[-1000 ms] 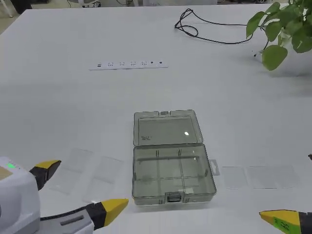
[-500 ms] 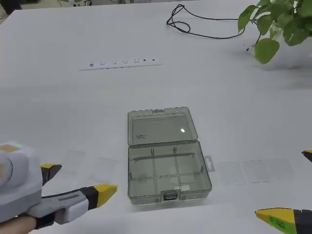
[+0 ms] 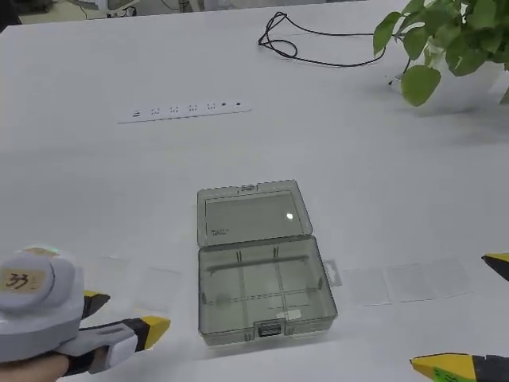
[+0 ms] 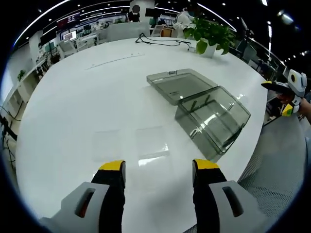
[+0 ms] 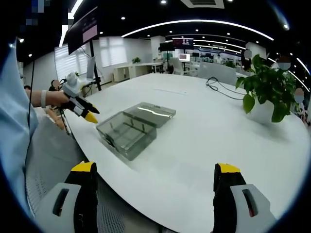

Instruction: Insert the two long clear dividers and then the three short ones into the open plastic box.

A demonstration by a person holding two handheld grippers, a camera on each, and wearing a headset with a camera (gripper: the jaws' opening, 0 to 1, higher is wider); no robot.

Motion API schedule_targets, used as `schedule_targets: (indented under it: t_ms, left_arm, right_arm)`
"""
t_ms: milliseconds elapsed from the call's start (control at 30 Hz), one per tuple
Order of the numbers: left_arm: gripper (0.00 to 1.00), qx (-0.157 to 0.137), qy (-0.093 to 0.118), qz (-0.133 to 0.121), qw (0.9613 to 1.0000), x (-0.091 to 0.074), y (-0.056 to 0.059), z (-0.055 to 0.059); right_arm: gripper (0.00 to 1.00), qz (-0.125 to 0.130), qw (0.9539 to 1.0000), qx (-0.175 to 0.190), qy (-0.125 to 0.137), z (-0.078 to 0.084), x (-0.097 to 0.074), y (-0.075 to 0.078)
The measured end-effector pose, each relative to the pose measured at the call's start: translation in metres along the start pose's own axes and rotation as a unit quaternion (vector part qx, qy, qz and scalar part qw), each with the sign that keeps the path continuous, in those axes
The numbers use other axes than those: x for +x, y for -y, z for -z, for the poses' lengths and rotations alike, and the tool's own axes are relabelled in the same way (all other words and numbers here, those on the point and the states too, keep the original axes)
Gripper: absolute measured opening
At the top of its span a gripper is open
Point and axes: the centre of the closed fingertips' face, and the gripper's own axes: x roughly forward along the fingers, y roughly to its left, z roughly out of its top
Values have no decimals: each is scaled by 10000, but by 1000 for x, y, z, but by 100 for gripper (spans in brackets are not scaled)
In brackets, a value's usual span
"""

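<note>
Left hand-held gripper (image 4: pixel 159 165) wide, 2 dividers (image 4: pixel 153 143) ahead (faint in head view); right hand-held gripper (image 5: pixel 155 168) wide.

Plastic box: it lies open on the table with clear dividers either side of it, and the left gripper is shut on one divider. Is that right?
No. The left gripper is open and holds nothing: in the left gripper view the clear dividers lie flat on the table ahead of its jaws. The rest is right.
</note>
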Motion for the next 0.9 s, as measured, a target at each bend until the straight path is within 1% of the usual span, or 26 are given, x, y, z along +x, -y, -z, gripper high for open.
schedule_targets:
  t_ms: [167,267,300,400,500,700,733,900]
  left_arm:
    - [54,80,-251,24,9996,8,3,10]
    - [52,105,-322,3,9994,13,-1,14]
    - [51,120,-344,-6,9993,13,-1,14]
    - [47,158,-375,-92,9991,12,-4,14]
    - [47,239,-464,-174,9985,14,-6,16]
    - [44,452,-637,-278,9966,18,-4,19]
    - [44,490,-612,-295,9965,17,-4,18]
    - [39,417,-633,-339,9965,18,-3,16]
  right_arm:
    - [100,9,10000,11,7,0,-1,-1]
    - [100,20,10000,34,12,1,-2,-1]
    - [100,22,10000,44,13,2,-2,-1]
    - [100,44,10000,63,16,3,-3,-2]
    - [100,47,10000,78,11,4,-3,-2]
    - [100,59,9999,72,40,3,-2,-3]
    - [100,61,10000,65,44,3,-2,-3]
    - [100,49,9999,76,62,2,-2,-5]
